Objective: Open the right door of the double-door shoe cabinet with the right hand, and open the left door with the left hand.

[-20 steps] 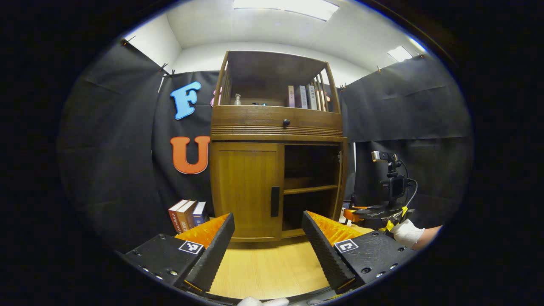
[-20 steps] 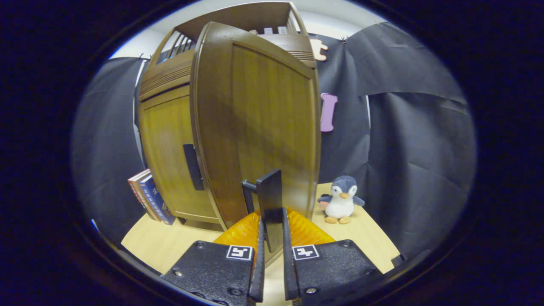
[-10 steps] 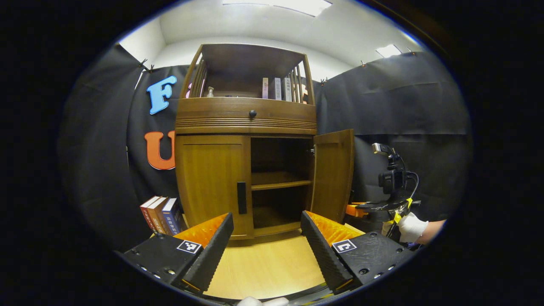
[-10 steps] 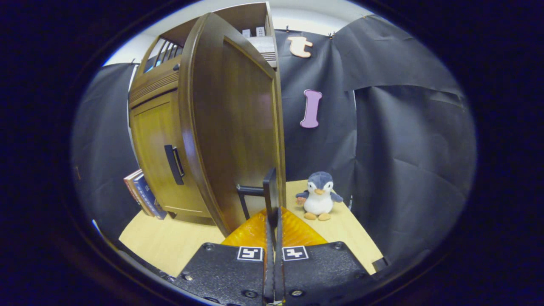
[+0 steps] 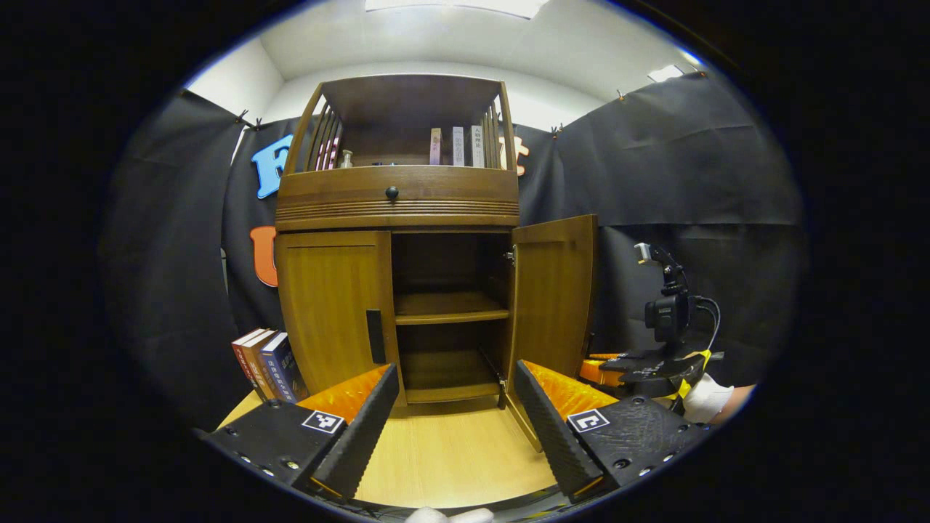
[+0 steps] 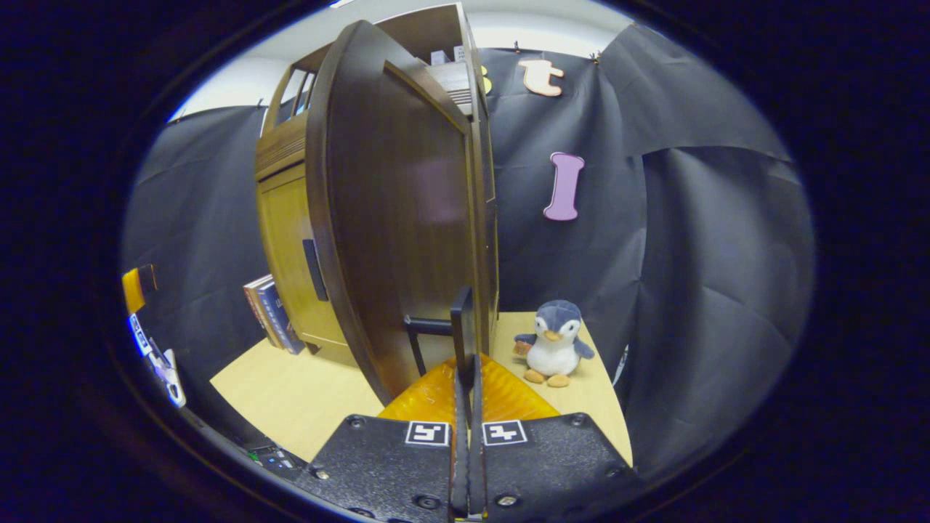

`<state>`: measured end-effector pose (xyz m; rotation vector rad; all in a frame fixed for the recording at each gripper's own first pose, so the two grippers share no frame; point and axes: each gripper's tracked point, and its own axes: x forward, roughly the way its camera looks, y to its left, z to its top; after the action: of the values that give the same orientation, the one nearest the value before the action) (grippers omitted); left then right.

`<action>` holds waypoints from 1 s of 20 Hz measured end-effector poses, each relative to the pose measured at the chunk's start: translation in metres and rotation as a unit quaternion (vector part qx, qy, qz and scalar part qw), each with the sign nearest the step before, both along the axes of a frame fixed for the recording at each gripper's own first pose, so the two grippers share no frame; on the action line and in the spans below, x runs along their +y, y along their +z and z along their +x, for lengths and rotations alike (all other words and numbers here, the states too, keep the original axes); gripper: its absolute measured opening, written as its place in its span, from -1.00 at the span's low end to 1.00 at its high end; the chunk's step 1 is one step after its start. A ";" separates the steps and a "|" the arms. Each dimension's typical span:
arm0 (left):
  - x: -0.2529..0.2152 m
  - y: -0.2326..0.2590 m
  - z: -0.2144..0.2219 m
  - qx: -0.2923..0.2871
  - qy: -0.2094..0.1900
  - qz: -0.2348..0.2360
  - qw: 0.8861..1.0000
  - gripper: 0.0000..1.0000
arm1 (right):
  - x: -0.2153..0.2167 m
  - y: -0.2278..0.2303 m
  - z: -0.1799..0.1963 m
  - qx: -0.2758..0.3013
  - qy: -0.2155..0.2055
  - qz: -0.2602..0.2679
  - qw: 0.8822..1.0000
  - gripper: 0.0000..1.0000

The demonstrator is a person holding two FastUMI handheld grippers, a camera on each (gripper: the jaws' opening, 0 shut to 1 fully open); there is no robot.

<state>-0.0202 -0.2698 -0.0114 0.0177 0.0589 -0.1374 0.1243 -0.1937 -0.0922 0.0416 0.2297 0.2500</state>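
The double-door shoe cabinet stands on a pale wood-grain tabletop against the black cloth wall of the booth, under a white ceiling with lit panels. Its right door is swung wide open, showing a dark interior with one shelf, while the left door is shut, its dark vertical handle untouched. The right gripper is clamped on the right door's handle, both fingers pressed flat on the dark bar with almost no gap between them. The left gripper hangs in front of the cabinet, well apart from it, its jaws spread wide and holding nothing. The left gripper view also takes in the cabinet's drawer with a round knob, upright books and a small bottle on the open top shelf, a row of books leaning beside the cabinet's left side, and, farther off, the other gripper held in a white-gloved hand. The right gripper view looks along the outer face of the open door and adds a plush penguin sitting on the table beside the cabinet. Writing on the book spines is too small to read
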 end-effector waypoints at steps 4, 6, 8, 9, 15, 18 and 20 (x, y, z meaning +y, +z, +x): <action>-0.027 -0.002 -0.009 0.004 0.024 0.004 1.000 0.91 | -0.026 0.001 0.008 -0.001 0.022 0.009 1.000 -0.93; -0.036 -0.001 -0.015 0.006 0.032 0.007 0.999 0.89 | -0.030 0.002 0.010 -0.002 0.036 0.012 0.999 -0.93; -0.038 -0.001 -0.017 0.007 0.038 0.013 0.999 0.90 | -0.033 0.000 0.011 -0.003 0.049 0.011 0.999 -0.92; -0.039 0.001 -0.018 0.005 0.040 0.014 0.999 0.91 | -0.034 -0.001 0.013 -0.003 0.053 0.013 0.998 -0.92; -0.046 0.010 -0.031 -0.003 0.051 0.018 0.999 0.92 | -0.039 0.000 0.013 0.000 0.076 0.020 0.997 -0.92; -0.044 0.013 -0.040 -0.004 0.056 0.017 0.998 0.92 | -0.037 0.000 0.011 -0.010 0.083 0.017 0.996 -0.92; -0.042 0.012 -0.045 -0.003 0.058 0.021 0.998 0.92 | -0.038 -0.004 0.008 -0.011 0.085 0.020 0.996 -0.89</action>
<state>-0.0655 -0.3113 0.0007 0.0557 0.0572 -0.0206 0.1325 -0.2317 -0.0962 0.0600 0.2062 0.4237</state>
